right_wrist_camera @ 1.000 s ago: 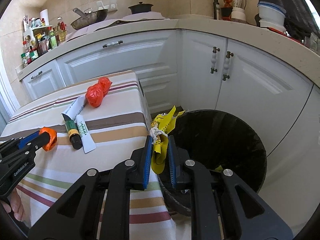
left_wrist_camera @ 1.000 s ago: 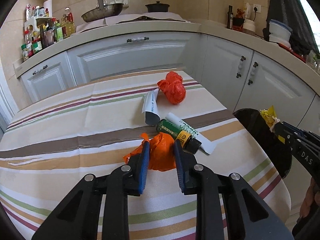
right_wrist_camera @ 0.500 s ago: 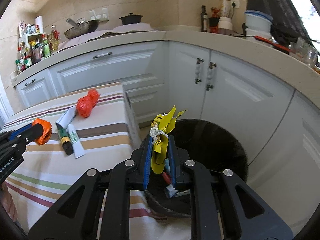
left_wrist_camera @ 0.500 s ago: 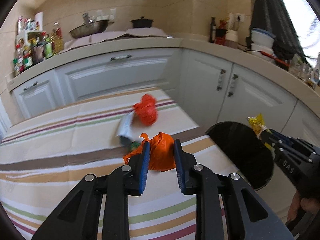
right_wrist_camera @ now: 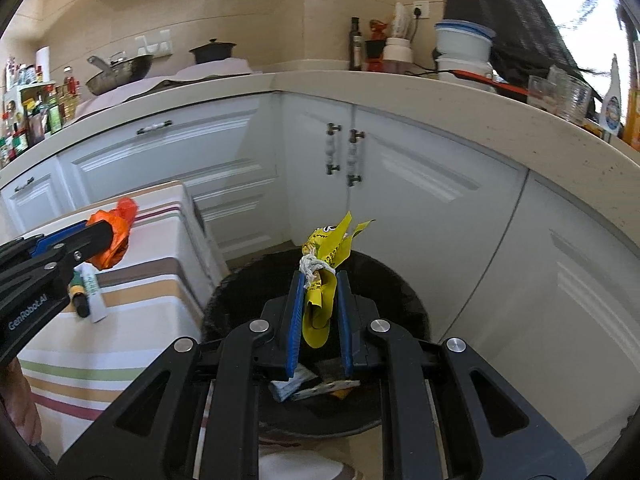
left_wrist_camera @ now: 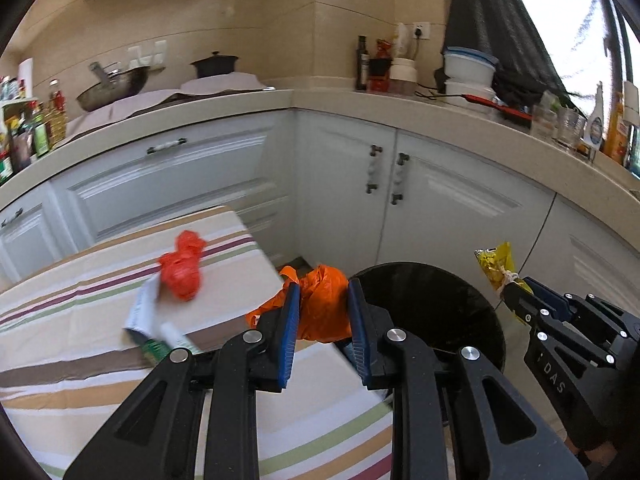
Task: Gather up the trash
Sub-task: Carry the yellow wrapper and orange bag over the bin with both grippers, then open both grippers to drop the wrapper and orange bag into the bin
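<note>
My left gripper [left_wrist_camera: 322, 312] is shut on a crumpled orange plastic bag [left_wrist_camera: 320, 308] and holds it in the air over the table's right edge, beside the black trash bin [left_wrist_camera: 460, 300]. My right gripper [right_wrist_camera: 318, 304] is shut on a yellow wrapper [right_wrist_camera: 324, 264] tied with white string, held above the open bin [right_wrist_camera: 248, 288]. The wrapper also shows in the left wrist view [left_wrist_camera: 496, 266]. Paper scraps [right_wrist_camera: 312, 388] lie inside the bin. A red crumpled bag [left_wrist_camera: 182, 268], a white tube [left_wrist_camera: 140, 308] and a green bottle [right_wrist_camera: 78, 292] lie on the striped table [left_wrist_camera: 80, 360].
White cabinets [left_wrist_camera: 400, 200] wrap the corner behind the bin. The counter above carries a wok [left_wrist_camera: 112, 84], a black pot [left_wrist_camera: 214, 64], bottles and stacked bowls [left_wrist_camera: 468, 72]. The bin stands on the floor between table and cabinets.
My left gripper lifted the orange bag off the table and swung right toward the bin. My right gripper carried the yellow wrapper from the bin's rim to above its opening.
</note>
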### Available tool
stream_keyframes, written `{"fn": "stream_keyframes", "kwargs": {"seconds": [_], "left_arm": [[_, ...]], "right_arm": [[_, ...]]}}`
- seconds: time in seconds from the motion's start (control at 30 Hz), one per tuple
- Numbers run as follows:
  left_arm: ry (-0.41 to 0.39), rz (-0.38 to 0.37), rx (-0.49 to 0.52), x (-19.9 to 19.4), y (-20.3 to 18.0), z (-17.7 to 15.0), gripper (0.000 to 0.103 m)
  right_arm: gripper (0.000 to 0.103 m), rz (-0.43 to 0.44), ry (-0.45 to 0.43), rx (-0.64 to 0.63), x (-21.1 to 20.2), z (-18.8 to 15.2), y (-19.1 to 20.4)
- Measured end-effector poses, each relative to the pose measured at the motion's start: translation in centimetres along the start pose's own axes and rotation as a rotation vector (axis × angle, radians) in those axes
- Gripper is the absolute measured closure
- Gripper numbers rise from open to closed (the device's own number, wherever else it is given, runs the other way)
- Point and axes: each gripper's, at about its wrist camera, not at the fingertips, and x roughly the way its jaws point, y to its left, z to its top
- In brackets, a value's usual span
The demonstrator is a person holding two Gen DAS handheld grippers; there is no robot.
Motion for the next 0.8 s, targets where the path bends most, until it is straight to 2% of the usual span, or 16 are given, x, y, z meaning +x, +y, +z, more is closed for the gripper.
{"fn": "stream_keyframes", "kwargs": {"seconds": [0.47, 0.5, 0.53, 0.6, 0.8], "left_arm": [[0.051, -0.021, 0.056, 5.8, -3.7, 0.6, 0.076], [0.058, -0.020, 0.060, 6.2, -3.8, 0.5, 0.073], [0.070, -0.025, 0.064, 6.6, -3.9, 0.5, 0.071], [0.083, -0.020, 0.062, 7.1, -4.0, 0.4, 0.061], [0.087, -0.007, 0.038, 6.9, -3.5, 0.4, 0.054]], "right_arm": [[0.086, -0.020, 0.009, 0.052, 3.5, -0.4, -3.3], [0.085, -0.022, 0.011, 0.054, 3.7, -0.4, -3.4], [0.080, -0.023, 0.013, 0.057, 4.0, -0.4, -3.6], [0.072, -0.029, 0.016, 0.061, 4.2, -0.6, -3.7], [0.070, -0.034, 0.019, 0.078, 4.3, -0.6, -4.1]]}}
